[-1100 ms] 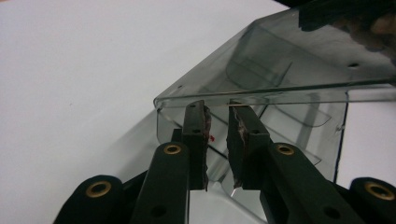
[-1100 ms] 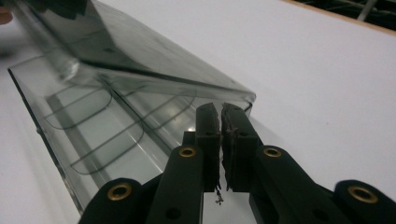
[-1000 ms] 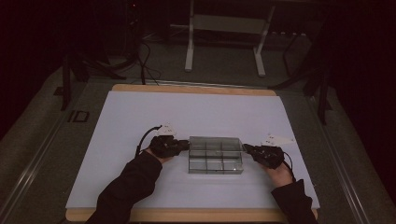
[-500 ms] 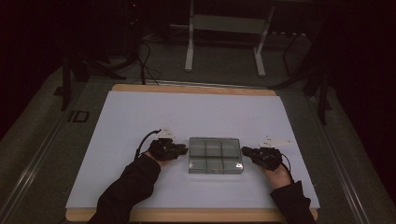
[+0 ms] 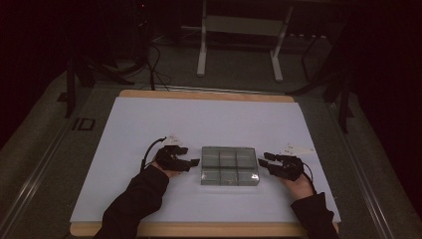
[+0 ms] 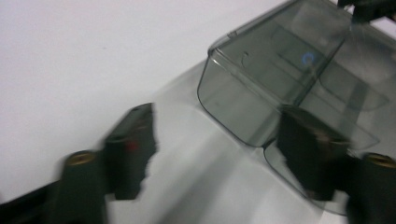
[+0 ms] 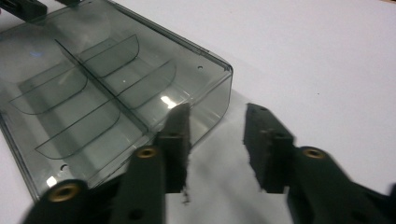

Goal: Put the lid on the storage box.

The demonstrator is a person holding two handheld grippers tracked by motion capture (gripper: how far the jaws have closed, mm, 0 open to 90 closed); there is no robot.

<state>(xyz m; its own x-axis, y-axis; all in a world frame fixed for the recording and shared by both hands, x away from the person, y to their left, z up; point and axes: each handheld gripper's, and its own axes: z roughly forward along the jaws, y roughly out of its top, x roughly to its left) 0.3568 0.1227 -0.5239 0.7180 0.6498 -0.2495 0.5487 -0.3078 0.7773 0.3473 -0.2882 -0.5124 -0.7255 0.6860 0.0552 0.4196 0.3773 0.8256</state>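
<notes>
While both forearms reach in from the near edge of the white table (image 5: pixel 149 124), the left gripper (image 5: pixel 194 162) and right gripper (image 5: pixel 262 160) flank the clear divided box (image 5: pixel 229 165) at near centre, jaws parted and holding nothing. In the left gripper view, motion blur softens the jaws, and the frame edge cuts off the box's far end.

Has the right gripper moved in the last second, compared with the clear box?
Yes. The right gripper has drawn slightly back from the clear box, toward the table's right edge.
</notes>
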